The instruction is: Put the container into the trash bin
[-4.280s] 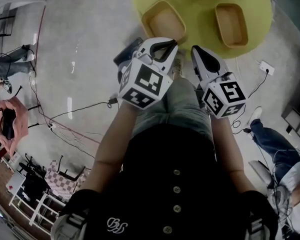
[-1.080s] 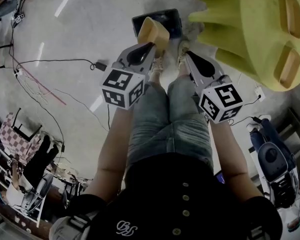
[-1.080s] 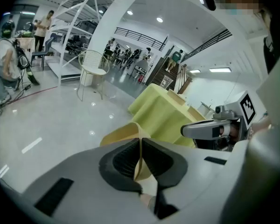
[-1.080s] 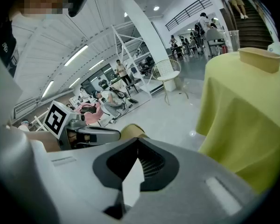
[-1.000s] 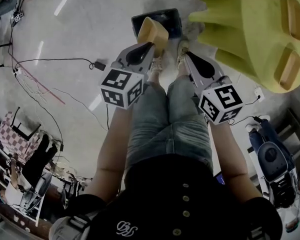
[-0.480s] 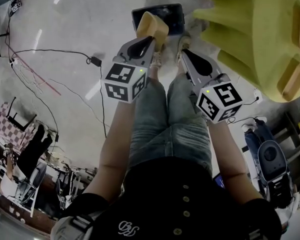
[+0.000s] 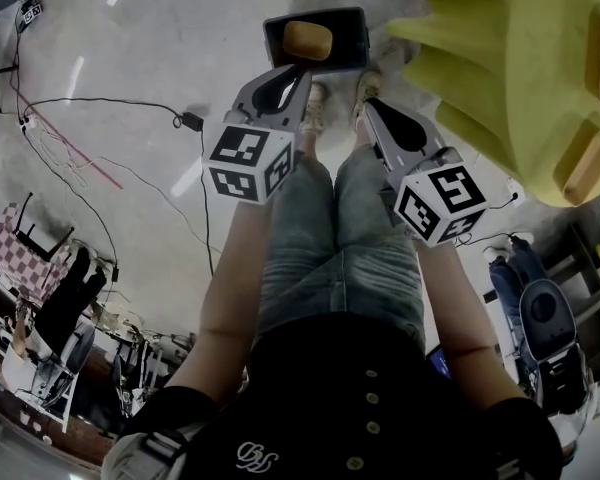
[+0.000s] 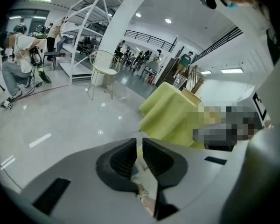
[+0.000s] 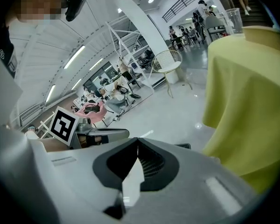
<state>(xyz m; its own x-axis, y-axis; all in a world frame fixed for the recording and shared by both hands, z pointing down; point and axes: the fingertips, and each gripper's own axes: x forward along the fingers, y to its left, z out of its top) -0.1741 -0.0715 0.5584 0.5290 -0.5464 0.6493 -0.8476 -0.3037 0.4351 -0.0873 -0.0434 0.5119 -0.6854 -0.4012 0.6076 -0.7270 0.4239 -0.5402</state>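
Note:
The tan container (image 7: 307, 40) lies inside the dark trash bin (image 7: 351, 25) on the floor ahead of my feet. My left gripper (image 7: 300, 72) hovers just short of the bin's near edge, above the container and apart from it. In the left gripper view, the left gripper (image 8: 139, 142) has its jaws nearly together with only a thin slit and nothing in it. My right gripper (image 7: 368, 106) hangs beside it to the right, over my shoe. In the right gripper view, the right gripper (image 9: 137, 142) has its pads meeting, empty.
A table under a yellow cloth (image 7: 500, 58) stands at the right, close to the bin, with more tan containers (image 7: 585, 164) on top. Cables and a power adapter (image 7: 190, 121) trail across the grey floor at the left. People and chairs are farther off.
The container has left my left gripper and dropped into the trash bin. The left gripper has sunk a little toward the bin. The right gripper has stayed put.

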